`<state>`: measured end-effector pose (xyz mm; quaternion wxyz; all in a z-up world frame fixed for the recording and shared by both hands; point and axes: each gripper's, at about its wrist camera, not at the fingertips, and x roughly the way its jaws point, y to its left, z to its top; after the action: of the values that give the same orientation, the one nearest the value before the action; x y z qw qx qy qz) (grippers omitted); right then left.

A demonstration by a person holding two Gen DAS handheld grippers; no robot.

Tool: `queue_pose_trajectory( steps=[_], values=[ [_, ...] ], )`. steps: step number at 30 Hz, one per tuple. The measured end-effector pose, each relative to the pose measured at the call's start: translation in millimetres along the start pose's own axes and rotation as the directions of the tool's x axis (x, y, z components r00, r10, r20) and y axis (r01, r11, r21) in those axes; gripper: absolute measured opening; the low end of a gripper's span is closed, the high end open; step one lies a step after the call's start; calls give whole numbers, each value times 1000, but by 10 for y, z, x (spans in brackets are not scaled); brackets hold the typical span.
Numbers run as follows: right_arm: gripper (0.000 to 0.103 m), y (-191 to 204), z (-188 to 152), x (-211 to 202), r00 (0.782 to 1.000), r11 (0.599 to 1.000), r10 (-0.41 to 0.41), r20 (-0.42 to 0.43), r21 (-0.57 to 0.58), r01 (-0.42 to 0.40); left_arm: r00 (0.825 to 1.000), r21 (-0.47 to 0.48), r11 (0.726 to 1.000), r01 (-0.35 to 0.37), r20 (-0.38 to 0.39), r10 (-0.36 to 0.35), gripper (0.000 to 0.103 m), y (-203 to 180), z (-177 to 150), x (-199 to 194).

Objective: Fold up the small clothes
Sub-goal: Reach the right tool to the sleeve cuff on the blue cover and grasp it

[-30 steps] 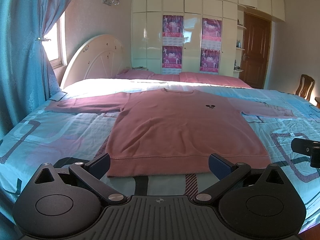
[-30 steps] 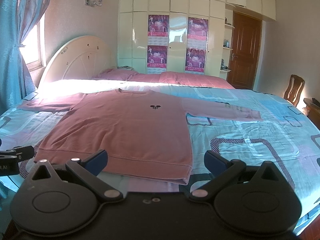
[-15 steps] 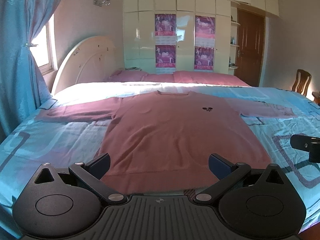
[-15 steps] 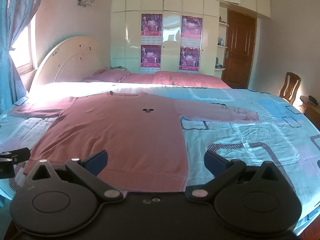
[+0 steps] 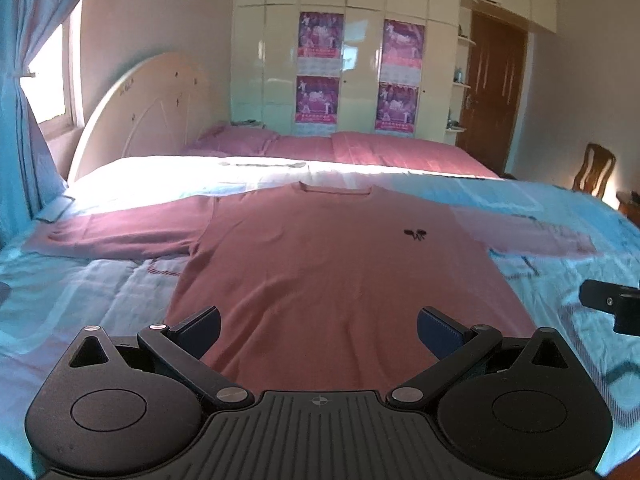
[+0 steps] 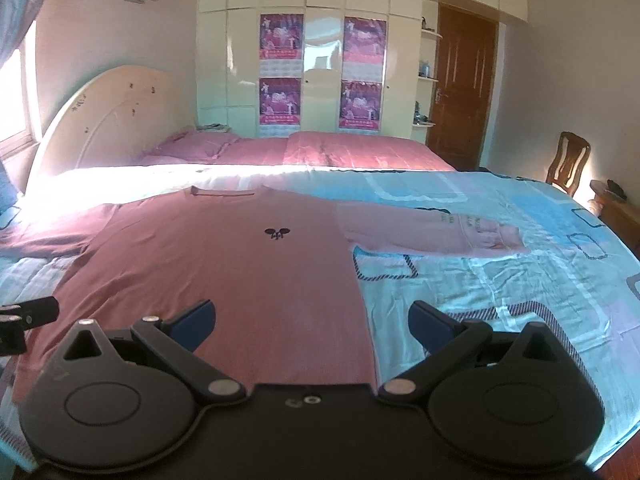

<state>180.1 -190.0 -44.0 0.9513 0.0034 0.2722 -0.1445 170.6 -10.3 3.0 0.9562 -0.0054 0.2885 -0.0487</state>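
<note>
A pink long-sleeved sweater (image 5: 332, 272) (image 6: 224, 272) lies flat on the bed, face up, both sleeves spread out sideways, neck at the far end. A small black logo marks its chest. My left gripper (image 5: 318, 330) hovers open over the sweater's lower left part, its fingers wide apart with nothing between them. My right gripper (image 6: 310, 326) is open too, above the lower right side edge of the sweater. The sweater's hem is hidden under both gripper bodies. Each gripper's tip shows at the edge of the other's view.
The bed has a light blue patterned cover (image 6: 500, 280) and pink pillows (image 5: 360, 148) at the far side. A cream headboard (image 5: 140, 120) stands at the left, a wardrobe (image 6: 320, 60) behind, a wooden chair (image 6: 570, 164) at the right, a blue curtain (image 5: 16, 140) by the window.
Both grippers have moved forward over the sweater, so its hem has slipped under their bodies. Both stay open.
</note>
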Motion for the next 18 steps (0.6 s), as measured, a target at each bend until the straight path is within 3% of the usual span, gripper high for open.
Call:
queue_pose_trajectory(
  steps=[4, 9, 11, 16, 18],
  values=[
    [101, 22, 166, 241, 999, 998, -38, 3, 51, 38, 997, -53, 996, 67, -38, -69, 103, 209, 207, 396],
    [91, -12, 302, 544, 997, 992, -72, 29, 102, 69, 995, -28, 995, 95, -1, -95, 103, 300, 395, 800],
    [83, -68, 346, 688, 995, 989, -91, 29, 118, 87, 993, -27, 993, 118, 10, -118, 103, 325, 455, 957],
    [70, -313, 401, 970, 990, 978, -142, 10, 157, 139, 995, -6, 997, 74, 62, -73, 103, 242, 545, 1249],
    [67, -437, 411, 1068, 987, 973, -158, 10, 171, 154, 995, -9, 996, 94, 28, -93, 103, 180, 573, 1404]
  ],
)
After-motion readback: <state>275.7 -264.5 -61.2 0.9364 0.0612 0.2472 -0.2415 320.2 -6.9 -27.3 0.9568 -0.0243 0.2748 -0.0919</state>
